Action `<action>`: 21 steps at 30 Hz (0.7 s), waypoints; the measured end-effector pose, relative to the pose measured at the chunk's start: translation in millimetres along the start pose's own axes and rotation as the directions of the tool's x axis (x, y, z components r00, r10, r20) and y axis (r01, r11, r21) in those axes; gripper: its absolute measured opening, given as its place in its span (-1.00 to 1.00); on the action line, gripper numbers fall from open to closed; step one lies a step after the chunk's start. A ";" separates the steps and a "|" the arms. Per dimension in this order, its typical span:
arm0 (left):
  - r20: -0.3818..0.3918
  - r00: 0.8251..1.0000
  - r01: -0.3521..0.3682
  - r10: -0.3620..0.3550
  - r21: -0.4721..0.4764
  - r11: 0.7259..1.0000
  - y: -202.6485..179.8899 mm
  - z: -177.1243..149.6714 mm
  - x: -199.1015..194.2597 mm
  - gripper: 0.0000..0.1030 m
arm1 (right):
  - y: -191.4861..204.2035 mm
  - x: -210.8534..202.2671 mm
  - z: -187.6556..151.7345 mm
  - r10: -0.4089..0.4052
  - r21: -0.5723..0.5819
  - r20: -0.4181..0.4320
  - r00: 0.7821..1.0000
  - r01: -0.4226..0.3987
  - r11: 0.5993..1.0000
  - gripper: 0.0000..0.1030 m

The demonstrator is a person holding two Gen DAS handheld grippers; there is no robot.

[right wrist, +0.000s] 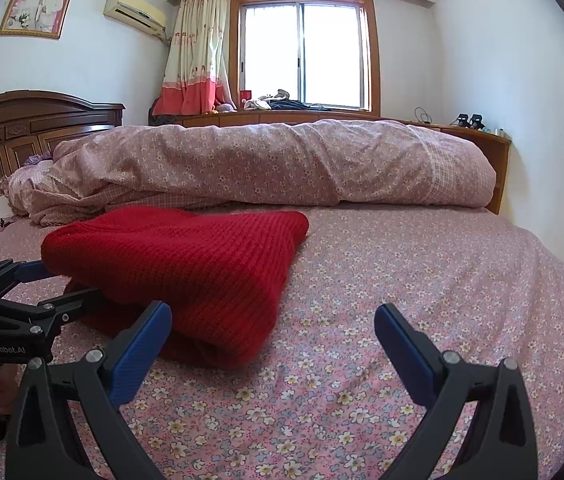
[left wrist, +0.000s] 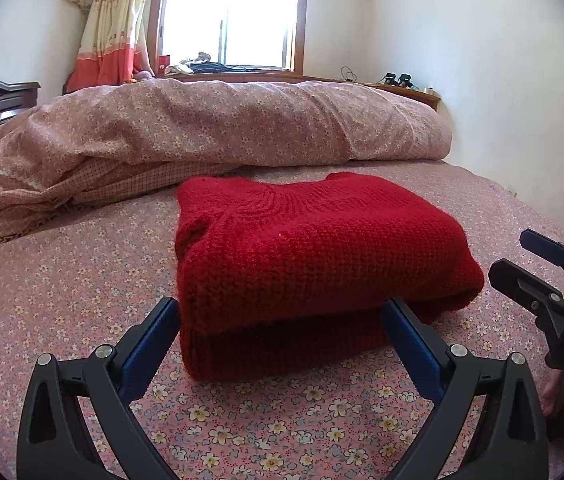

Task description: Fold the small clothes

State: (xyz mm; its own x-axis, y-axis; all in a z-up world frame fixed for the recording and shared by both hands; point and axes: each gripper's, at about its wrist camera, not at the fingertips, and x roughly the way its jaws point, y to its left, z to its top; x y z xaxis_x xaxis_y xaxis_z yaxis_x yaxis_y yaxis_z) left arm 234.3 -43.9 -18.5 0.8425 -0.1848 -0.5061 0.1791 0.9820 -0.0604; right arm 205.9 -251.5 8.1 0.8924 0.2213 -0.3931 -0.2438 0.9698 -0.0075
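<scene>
Red folded sweater, one, between two open claws.

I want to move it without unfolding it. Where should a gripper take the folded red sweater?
Probably at the near fold of the red sweater, from the front, open left gripper straddling both stacked layers; that thick rounded edge faces it.

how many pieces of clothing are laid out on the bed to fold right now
1. A folded red knit sweater lies on the floral bedsheet, just past the open left gripper and left of the open right gripper. The bunched quilt behind could hide more.
</scene>
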 end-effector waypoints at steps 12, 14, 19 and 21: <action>0.005 1.000 -0.007 0.007 0.012 1.000 -3.4 -0.9 -1.6 0.88 | -0.1 1.6 -0.9 -0.001 -0.005 -0.004 1.000 0.001 1.000 1.00; 0.004 1.000 -0.005 0.005 0.010 1.000 -3.5 -1.2 -2.1 0.88 | -0.3 1.9 -1.7 -0.002 -0.007 -0.003 1.000 0.002 1.000 1.00; 0.003 1.000 -0.004 0.004 0.008 1.000 -3.0 -0.9 -2.3 0.88 | -0.7 3.0 -2.1 -0.002 -0.009 -0.005 1.000 0.002 1.000 1.00; 0.004 1.000 -0.005 0.005 0.010 1.000 -3.1 -0.9 -2.4 0.88 | -0.7 3.0 -1.9 -0.002 -0.009 -0.005 1.000 0.002 1.000 1.00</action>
State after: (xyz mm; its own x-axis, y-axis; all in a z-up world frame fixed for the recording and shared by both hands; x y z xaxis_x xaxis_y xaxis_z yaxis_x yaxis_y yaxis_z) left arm 231.3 -46.5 -17.8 0.8452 -0.1803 -0.5032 0.1802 0.9824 -0.0494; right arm 208.0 -251.7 5.2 0.8911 0.2187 -0.3976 -0.2452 0.9693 -0.0164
